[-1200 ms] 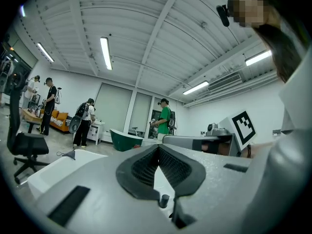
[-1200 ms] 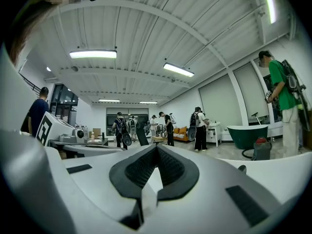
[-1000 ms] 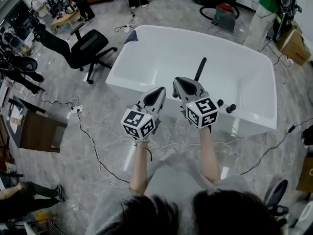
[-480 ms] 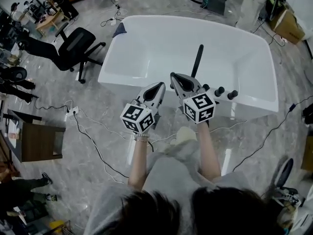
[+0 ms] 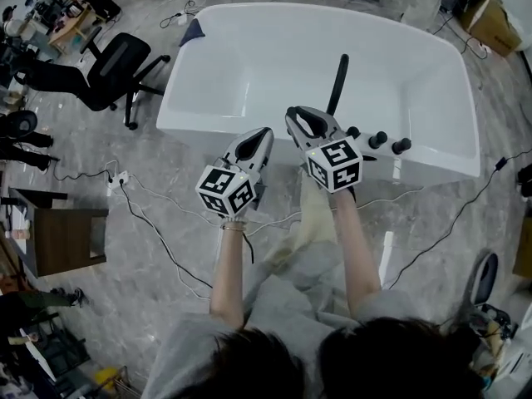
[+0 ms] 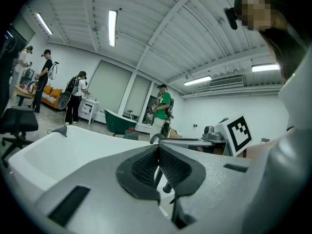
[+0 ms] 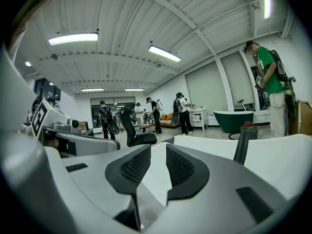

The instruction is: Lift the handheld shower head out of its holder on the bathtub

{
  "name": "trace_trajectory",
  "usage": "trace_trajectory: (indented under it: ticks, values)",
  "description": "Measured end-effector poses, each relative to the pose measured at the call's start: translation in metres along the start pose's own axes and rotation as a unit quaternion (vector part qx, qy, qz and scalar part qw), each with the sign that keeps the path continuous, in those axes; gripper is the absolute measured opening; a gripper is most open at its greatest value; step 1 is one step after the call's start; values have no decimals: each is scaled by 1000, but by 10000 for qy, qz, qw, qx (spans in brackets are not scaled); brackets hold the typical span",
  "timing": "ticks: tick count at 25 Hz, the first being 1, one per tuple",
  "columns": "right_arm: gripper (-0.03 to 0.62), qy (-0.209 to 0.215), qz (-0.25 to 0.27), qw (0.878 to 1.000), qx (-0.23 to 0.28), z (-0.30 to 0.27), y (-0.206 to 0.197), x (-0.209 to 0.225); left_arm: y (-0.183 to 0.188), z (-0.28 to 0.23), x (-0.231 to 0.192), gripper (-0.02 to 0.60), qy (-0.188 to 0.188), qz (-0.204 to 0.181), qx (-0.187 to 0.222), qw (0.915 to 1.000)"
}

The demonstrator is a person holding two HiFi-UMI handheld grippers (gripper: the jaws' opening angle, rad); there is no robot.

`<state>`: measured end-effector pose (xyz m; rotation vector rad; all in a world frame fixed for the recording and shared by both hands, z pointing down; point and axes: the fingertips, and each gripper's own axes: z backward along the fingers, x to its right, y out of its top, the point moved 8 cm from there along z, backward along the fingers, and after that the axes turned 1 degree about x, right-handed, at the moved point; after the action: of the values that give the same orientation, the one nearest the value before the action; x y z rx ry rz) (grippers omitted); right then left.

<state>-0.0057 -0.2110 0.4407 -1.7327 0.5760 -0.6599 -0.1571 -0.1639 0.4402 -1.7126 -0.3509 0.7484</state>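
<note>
A white bathtub fills the upper half of the head view. On its near rim the black handheld shower head stands upright in its holder, with two black knobs to its right. My right gripper is just left of the shower head's base, and its jaws are opening with nothing between them. In the right gripper view the shower head rises to the right of the jaws. My left gripper hovers at the tub's near wall, shut and empty.
A black office chair stands left of the tub. Cables trail over the grey floor by my legs, and a wooden cabinet sits at the far left. Several people and a green tub are far behind.
Both grippers have come down toward the tub's near rim. The right gripper's jaws have parted; the left stays shut.
</note>
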Motion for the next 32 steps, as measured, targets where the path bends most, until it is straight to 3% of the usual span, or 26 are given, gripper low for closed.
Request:
trace_trajectory:
  ticks: [16,32]
  values:
    - [159,-70,-171,9984,-528,-45,-87,46,-75,-34,-44,5,242,415,-276,9985]
    - [178,22,-241,9965,-806,-87,-138,66,-107,-62,-67,5,298,367,-421,9980]
